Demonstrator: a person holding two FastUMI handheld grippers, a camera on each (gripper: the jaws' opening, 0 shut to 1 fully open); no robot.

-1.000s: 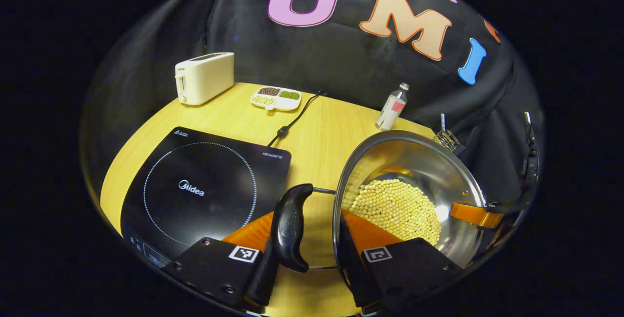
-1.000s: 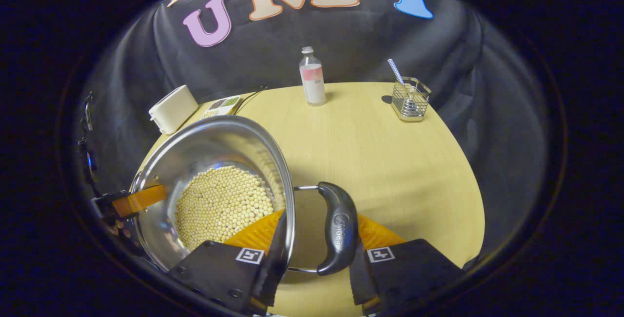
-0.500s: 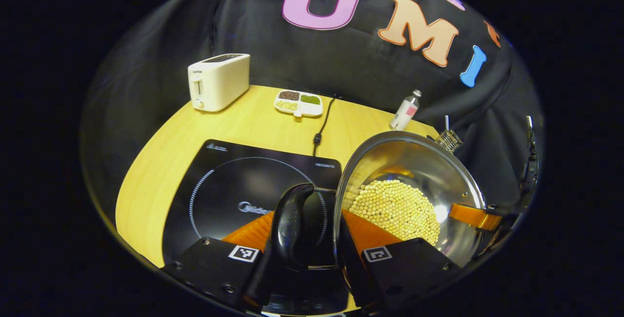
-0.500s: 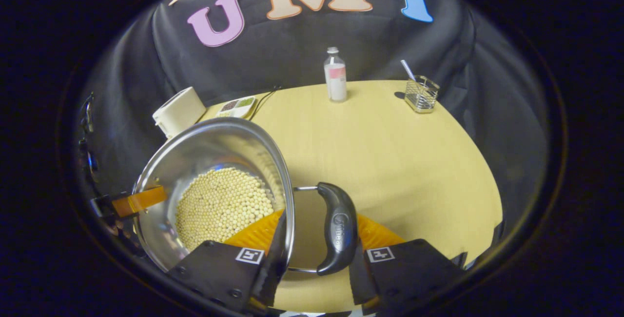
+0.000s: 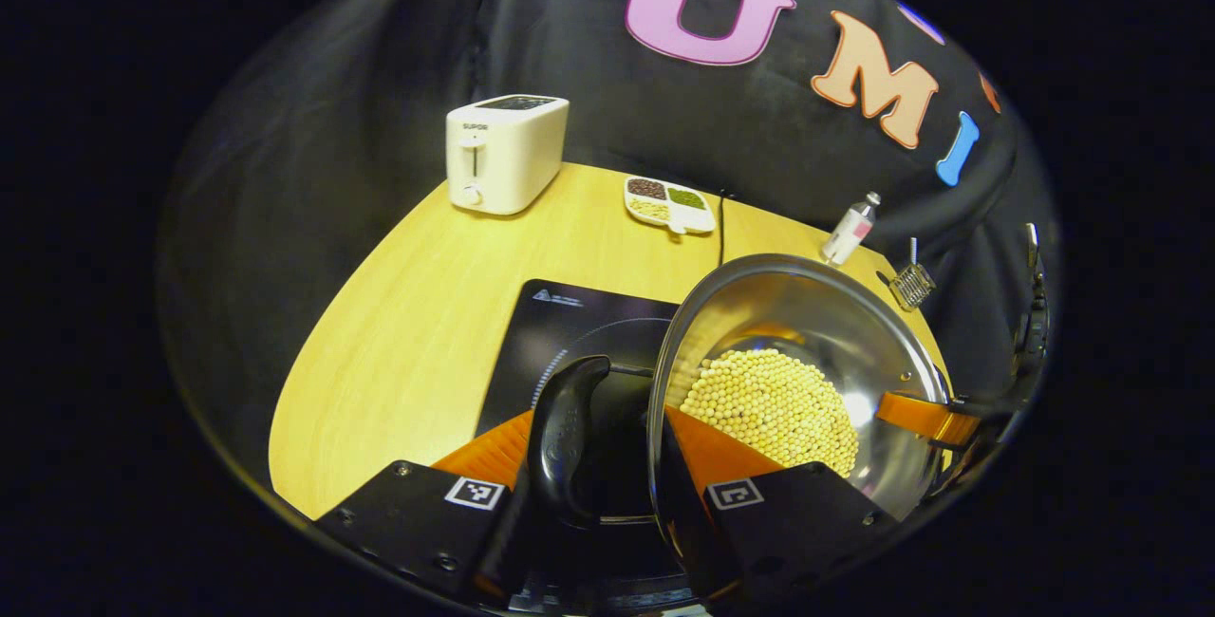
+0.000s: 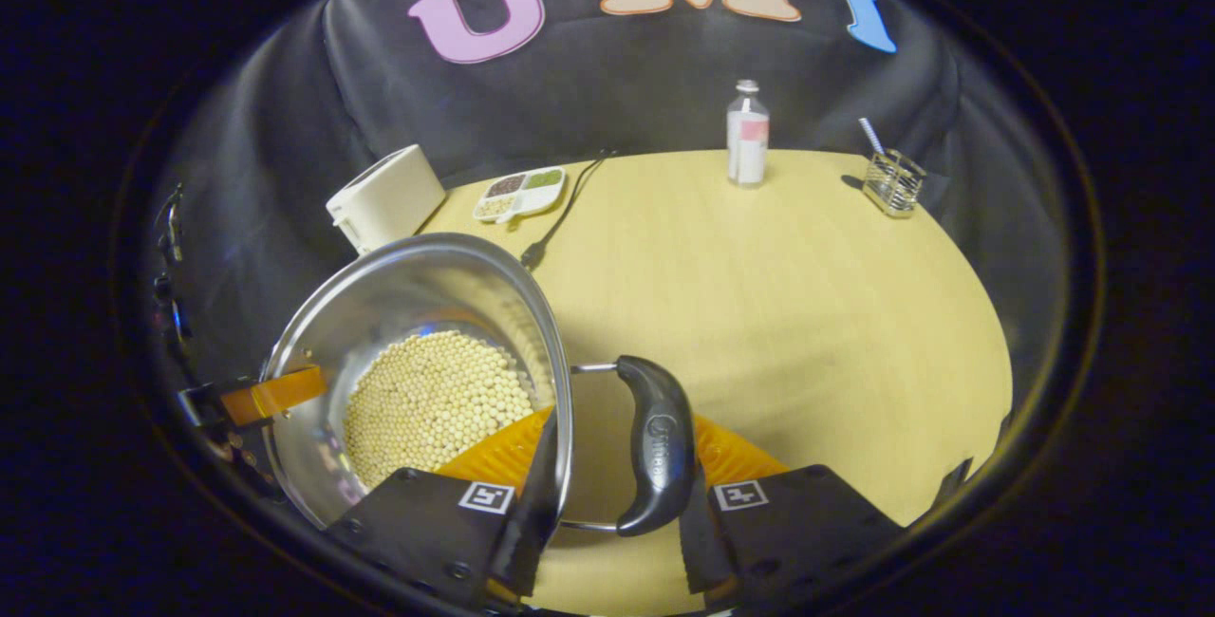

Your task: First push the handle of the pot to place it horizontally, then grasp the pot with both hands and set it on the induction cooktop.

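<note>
A steel pot (image 5: pixel 835 332) holding pale round beans (image 5: pixel 769 403) hangs over the black induction cooktop (image 5: pixel 579 323), which lies partly hidden beneath it. My left gripper (image 5: pixel 607 465) is shut on the pot's black side handle (image 5: pixel 565 427) and the rim beside it. Across the pot, the right gripper's finger (image 5: pixel 925 418) shows at the far rim. In the right gripper view, my right gripper (image 6: pixel 607 465) is shut on the opposite black handle (image 6: pixel 657 441) and the pot (image 6: pixel 380 304) wall, with the left gripper's finger (image 6: pixel 275 394) at the far rim.
A white toaster (image 5: pixel 506 152), a divided dish of grains (image 5: pixel 669 204) and the cooktop's cord (image 5: pixel 720 218) lie at the back of the wooden table (image 6: pixel 807 294). A small bottle (image 6: pixel 747 135) and a wire basket (image 6: pixel 892 182) stand at the far right.
Both grippers have carried the pot leftward across the table. The cooktop, earlier beside the pot, now lies under it. The grips on both handles are unchanged.
</note>
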